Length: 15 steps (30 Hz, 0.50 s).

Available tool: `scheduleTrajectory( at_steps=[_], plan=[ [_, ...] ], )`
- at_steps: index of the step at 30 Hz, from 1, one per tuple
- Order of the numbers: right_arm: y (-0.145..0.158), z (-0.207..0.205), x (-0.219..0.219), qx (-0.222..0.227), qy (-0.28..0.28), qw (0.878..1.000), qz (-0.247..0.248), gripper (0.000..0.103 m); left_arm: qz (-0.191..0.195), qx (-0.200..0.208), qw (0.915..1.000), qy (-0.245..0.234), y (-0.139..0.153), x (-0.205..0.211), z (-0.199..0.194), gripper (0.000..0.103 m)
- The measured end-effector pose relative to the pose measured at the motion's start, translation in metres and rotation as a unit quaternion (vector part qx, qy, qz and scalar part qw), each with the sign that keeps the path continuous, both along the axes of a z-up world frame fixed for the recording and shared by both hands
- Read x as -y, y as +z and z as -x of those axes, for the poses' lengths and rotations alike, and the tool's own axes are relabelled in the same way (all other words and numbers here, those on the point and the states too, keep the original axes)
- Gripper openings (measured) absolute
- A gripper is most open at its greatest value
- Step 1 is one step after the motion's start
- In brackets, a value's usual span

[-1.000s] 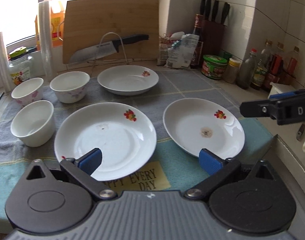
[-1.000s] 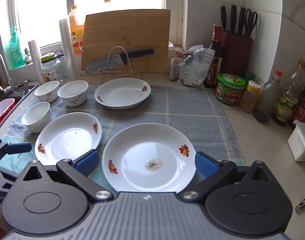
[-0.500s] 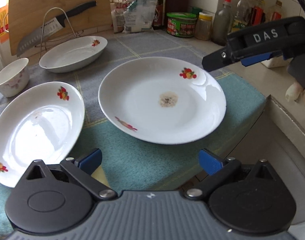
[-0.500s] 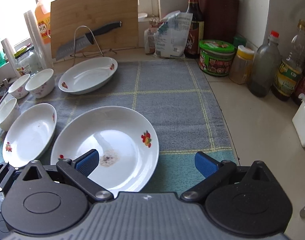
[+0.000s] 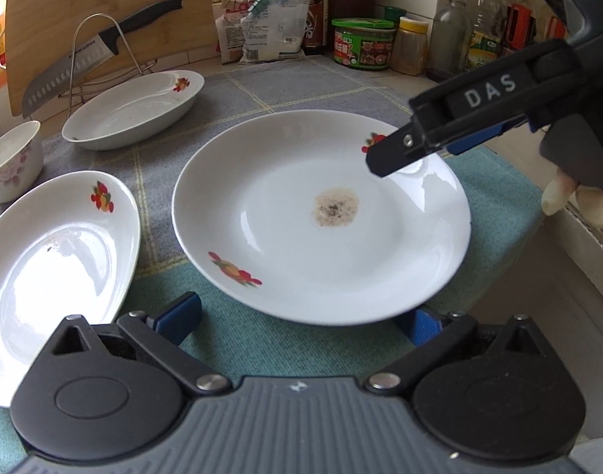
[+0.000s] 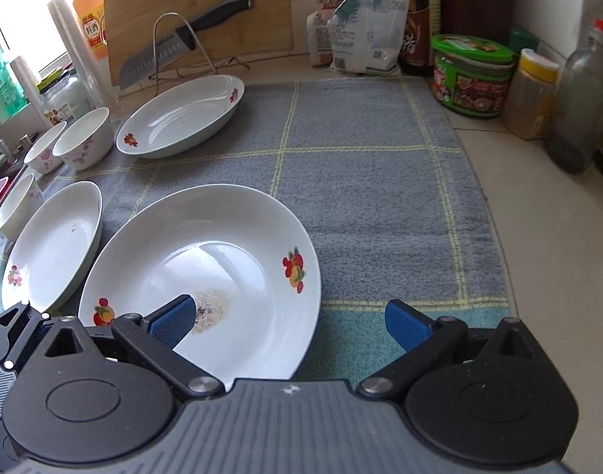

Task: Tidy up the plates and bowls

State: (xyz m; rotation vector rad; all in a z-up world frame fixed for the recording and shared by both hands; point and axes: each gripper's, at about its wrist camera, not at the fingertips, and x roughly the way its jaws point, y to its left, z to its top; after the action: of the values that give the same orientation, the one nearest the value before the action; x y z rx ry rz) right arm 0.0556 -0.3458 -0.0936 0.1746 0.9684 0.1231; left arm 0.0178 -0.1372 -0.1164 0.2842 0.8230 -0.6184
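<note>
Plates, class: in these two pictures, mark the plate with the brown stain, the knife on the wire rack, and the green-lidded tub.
stained plate (image 5: 333, 209): left wrist view, on the stain at its centre.
knife (image 6: 159, 57): right wrist view, on the blade.
green-lidded tub (image 6: 471, 79): right wrist view, on its printed side.

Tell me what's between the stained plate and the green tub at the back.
Only bare grey cloth lies between the stained plate and the green tub, clearest in the right wrist view.
</note>
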Motion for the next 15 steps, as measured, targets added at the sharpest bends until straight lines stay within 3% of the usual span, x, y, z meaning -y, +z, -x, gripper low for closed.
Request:
scheduleTrajectory(
  at_steps=[15],
  plan=[
    [-0.015,-0.050,-0.001,-0.032,0.103,0.992,-0.064,0.103,0.024,0.032,0.9992,-0.005,-0.003,-0.006,0.006,0.103]
  ],
)
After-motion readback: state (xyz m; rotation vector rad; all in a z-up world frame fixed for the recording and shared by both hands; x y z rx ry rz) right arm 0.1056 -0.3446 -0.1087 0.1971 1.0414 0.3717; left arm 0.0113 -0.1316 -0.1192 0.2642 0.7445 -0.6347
